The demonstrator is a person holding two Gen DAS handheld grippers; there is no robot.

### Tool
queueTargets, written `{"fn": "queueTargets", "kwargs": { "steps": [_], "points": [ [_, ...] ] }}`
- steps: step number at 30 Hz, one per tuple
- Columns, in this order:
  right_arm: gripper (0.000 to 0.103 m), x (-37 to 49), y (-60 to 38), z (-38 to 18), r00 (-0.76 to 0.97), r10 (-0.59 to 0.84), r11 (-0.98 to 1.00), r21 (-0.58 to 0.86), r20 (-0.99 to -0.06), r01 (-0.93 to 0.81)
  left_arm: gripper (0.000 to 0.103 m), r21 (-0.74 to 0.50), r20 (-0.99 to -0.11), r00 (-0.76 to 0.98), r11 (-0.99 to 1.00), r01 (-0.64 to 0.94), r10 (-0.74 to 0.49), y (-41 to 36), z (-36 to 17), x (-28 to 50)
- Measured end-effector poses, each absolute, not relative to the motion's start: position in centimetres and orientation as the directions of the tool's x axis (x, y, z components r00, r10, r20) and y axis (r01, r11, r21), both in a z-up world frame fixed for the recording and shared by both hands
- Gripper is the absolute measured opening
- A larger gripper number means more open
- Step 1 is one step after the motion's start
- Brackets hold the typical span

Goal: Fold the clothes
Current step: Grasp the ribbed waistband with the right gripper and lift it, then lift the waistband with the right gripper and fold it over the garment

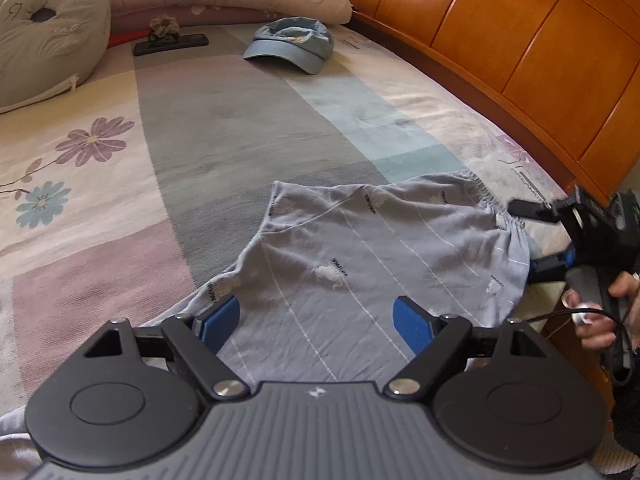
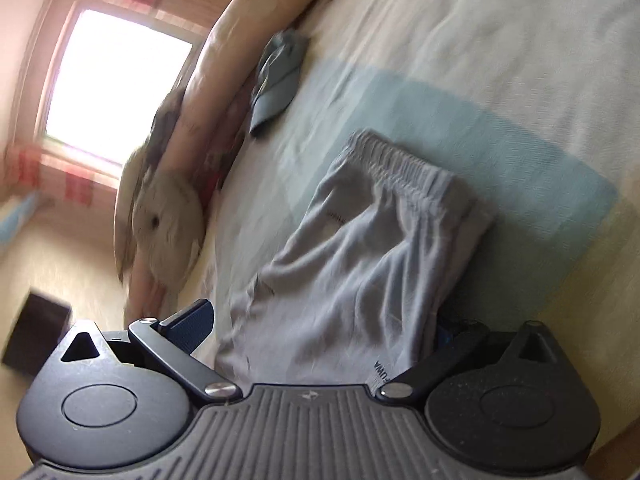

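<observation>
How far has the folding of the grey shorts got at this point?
Early. Done: the grey shorts lie spread on the bed sheet, elastic waistband away from the right wrist camera; no fold shows. In hand: the left gripper is open over the near hem, gripping nothing; the right gripper has the shorts' edge between its fingers, one finger hidden under cloth, closure unclear. Left: every fold.

Shorts (image 1: pixel 360 256): thin grey woven cloth, matt, creased, with fine white lines and a gathered elastic waistband. Bedsheet (image 1: pixel 224 128) under the shorts: matt cotton-like cloth, slightly wrinkled, printed in blocks and flowers. Headboard (image 1: pixel 520 28) beyond the shorts: orange-brown wood, glossy lacquer, smooth. Cap (image 1: pixel 292 46) far from the shorts: matt blue cloth. Left gripper (image 1: pixel 318 322): matt black plastic arms, ribbed blue pads, shiny metal pivots. Right gripper (image 2: pixel 320 330): same finish.
</observation>
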State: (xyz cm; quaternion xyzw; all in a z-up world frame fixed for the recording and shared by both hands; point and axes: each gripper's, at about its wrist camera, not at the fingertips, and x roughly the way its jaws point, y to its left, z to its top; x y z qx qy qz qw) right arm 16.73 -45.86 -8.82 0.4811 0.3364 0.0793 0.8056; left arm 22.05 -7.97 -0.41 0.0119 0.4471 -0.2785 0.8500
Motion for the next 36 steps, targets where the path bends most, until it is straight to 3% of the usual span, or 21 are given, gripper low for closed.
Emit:
{"fn": "queueTargets", "kwargs": {
  "steps": [6,9,13,15,17,18,22,25,27,29,36],
  "points": [
    [0.103,17.5,-47.7,-8.8,0.827,0.377,0.487,0.849,-0.418,0.207,0.084,-0.225,-0.765,0.439,0.834,0.503,-0.471,-8.0,-0.4,21.6],
    [0.103,16.9,-46.7,-8.8,0.839,0.360,0.561,0.814,-0.407,0.154,0.084,-0.232,-0.775,0.445,0.856,0.462,-0.450,-7.4,-0.8,22.0],
    [0.103,15.3,-47.2,-9.6,0.882,0.352,0.541,0.837,-0.314,0.082,0.084,-0.233,-0.778,0.456,0.872,0.430,-0.432,-6.9,-1.0,22.3],
    [0.097,14.4,-47.6,-10.0,0.900,0.347,0.524,0.851,-0.262,0.046,0.084,-0.241,-0.773,0.455,0.868,0.434,-0.442,-6.8,-0.9,22.3],
    [0.074,14.6,-48.0,-10.2,0.900,0.338,0.517,0.853,-0.275,0.066,0.084,-0.241,-0.772,0.452,0.864,0.441,-0.446,-7.0,-0.9,22.3],
    [0.070,14.8,-48.3,-10.3,0.898,0.333,0.515,0.853,-0.289,0.084,0.084,-0.240,-0.772,0.450,0.862,0.447,-0.448,-7.1,-0.9,22.3],
    [0.069,15.5,-48.7,-10.6,0.886,0.306,0.529,0.836,-0.347,0.145,0.084,-0.241,-0.774,0.440,0.854,0.461,-0.456,-7.8,-1.0,22.4],
    [0.062,16.0,-48.4,-10.8,0.877,0.278,0.567,0.804,-0.392,0.180,0.084,-0.240,-0.768,0.438,0.844,0.480,-0.468,-8.1,-0.8,21.9],
    [0.048,16.3,-48.2,-11.0,0.870,0.258,0.591,0.781,-0.420,0.202,0.084,-0.235,-0.769,0.441,0.846,0.479,-0.463,-7.9,-0.7,21.9],
    [0.006,16.6,-48.1,-11.2,0.862,0.245,0.605,0.764,-0.444,0.222,0.084,-0.227,-0.773,0.449,0.856,0.465,-0.449,-7.6,-0.8,21.9],
    [0.007,16.8,-47.9,-11.3,0.843,0.223,0.631,0.732,-0.490,0.259,0.084,-0.195,-0.776,0.476,0.876,0.442,-0.413,-6.8,-0.4,21.7]
  ]
}}
